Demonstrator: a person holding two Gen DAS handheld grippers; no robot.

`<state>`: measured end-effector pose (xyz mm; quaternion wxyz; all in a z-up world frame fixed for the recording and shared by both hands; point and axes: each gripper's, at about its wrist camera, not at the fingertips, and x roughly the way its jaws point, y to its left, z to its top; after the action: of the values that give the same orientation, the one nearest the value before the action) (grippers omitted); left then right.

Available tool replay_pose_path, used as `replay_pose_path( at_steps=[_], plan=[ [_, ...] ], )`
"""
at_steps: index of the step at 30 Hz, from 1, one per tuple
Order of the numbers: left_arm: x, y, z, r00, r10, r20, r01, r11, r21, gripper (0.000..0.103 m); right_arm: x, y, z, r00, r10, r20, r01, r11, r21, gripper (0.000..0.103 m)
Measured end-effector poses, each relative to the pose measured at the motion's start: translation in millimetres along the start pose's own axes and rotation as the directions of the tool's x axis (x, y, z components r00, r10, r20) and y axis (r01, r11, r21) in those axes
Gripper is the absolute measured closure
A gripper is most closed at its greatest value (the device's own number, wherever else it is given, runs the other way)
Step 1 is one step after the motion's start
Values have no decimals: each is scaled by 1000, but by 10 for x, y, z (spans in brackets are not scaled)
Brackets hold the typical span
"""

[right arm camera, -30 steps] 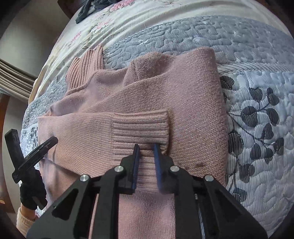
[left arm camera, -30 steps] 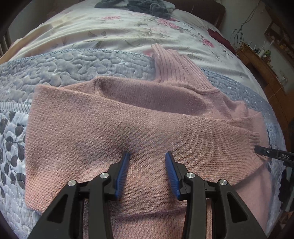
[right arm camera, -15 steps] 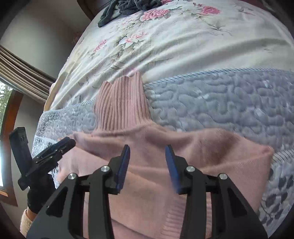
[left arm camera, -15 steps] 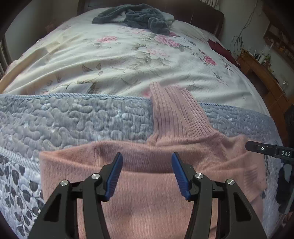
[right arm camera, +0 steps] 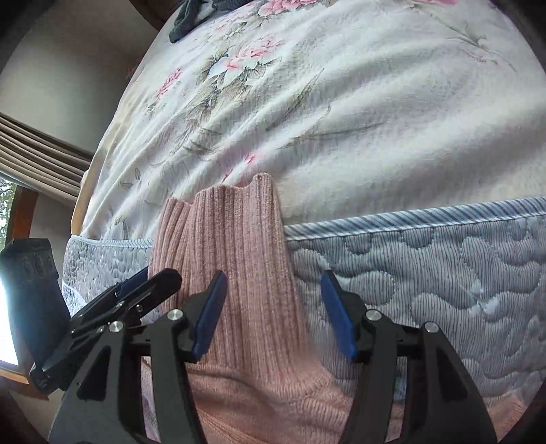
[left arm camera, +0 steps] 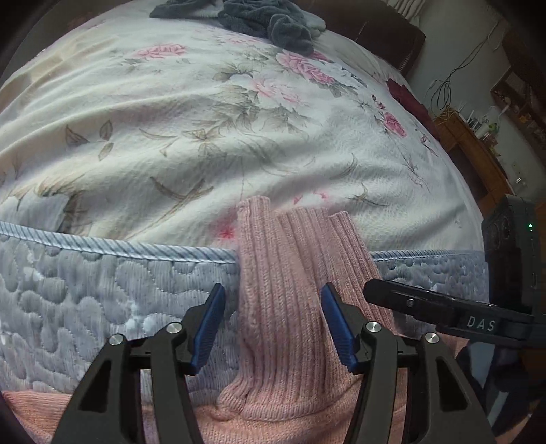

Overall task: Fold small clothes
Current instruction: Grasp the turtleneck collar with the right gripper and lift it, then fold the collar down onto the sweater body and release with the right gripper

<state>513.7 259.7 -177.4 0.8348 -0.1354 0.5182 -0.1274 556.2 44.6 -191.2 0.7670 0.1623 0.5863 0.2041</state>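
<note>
Sweater (left arm camera: 283, 317): pink ribbed knit, matt. Quilt (left arm camera: 102, 293): grey stitched cloth w/ slight sheen. Bedspread (left arm camera: 204, 136): textured floral cloth. Left gripper (left arm camera: 273, 324): matt black plastic, blue ridged pads (left arm camera: 208, 328), shiny metal screws.

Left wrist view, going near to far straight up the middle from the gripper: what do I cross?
left gripper → pink sweater's ribbed collar → blue quilt's corded edge → floral bedspread → dark grey clothes pile
</note>
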Motion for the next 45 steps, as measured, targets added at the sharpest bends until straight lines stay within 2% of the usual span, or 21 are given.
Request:
replay_pose_path(
  at_steps=[1,2,4,6,12,21,27,30,32,33,34,35,37,39,41,43,45],
  plan=[
    [14,6,-3,1000,-13,3,13,1000,-11,47,3,7,12,1000,-5,5,5,1000,-6,66],
    [13,10,-10,999,-31,8,31,999,-23,56,13,18,34,1000,10,-1,-10,1000,-7,93],
    [-20,18,-11,998,-66,16,67,997,-38,75,-37,24,32,999,50,3,-50,999,-1,95],
    [-119,32,-22,994,-104,41,106,994,-34,81,-177,87,-19,998,61,36,-59,997,-55,95],
    [-540,-9,-114,979,-167,118,166,986,23,83,-645,268,-237,987,129,95,-113,981,-156,95],
    [-1178,-201,-567,956,-219,197,186,967,172,87,-1102,530,-853,986,128,109,-85,938,-336,95],
    [-1220,-150,-865,958,-242,154,218,963,157,87,-1153,562,-1294,990,108,92,-62,911,-408,95],
    [-1285,-82,-1029,961,-238,142,215,964,158,87,-1132,595,-1505,993,97,69,-54,884,-465,95],
    [-1320,14,-1136,965,-226,130,207,968,145,87,-1060,610,-1665,998,54,41,-26,860,-509,95],
    [-1320,68,-1183,970,-211,124,194,971,140,87,-1008,602,-1731,999,31,25,-13,854,-520,95],
    [-1315,119,-1231,975,-189,118,172,975,138,87,-963,570,-1775,1000,19,7,-13,859,-512,90],
    [-1300,171,-1276,980,-167,109,152,979,136,87,-924,513,-1790,1000,20,-22,-28,876,-482,87],
    [-1266,283,-1346,987,-136,82,126,985,121,87,-930,377,-1797,993,86,-79,-110,912,-395,81],
    [-1268,378,-1390,989,-131,71,123,987,103,86,-1050,245,-1761,988,146,-59,-157,940,-304,69],
    [-1304,414,-1397,990,-113,84,103,989,109,82,-1171,87,-1642,978,209,-20,-209,959,-191,54],
    [-1326,396,-1331,990,-103,96,92,989,113,76,-1260,-26,-1484,970,241,21,-237,966,-100,49],
    [-1321,335,-1209,989,-107,98,97,990,106,74,-1328,-93,-1310,966,251,67,-248,968,-44,46]
  ],
)
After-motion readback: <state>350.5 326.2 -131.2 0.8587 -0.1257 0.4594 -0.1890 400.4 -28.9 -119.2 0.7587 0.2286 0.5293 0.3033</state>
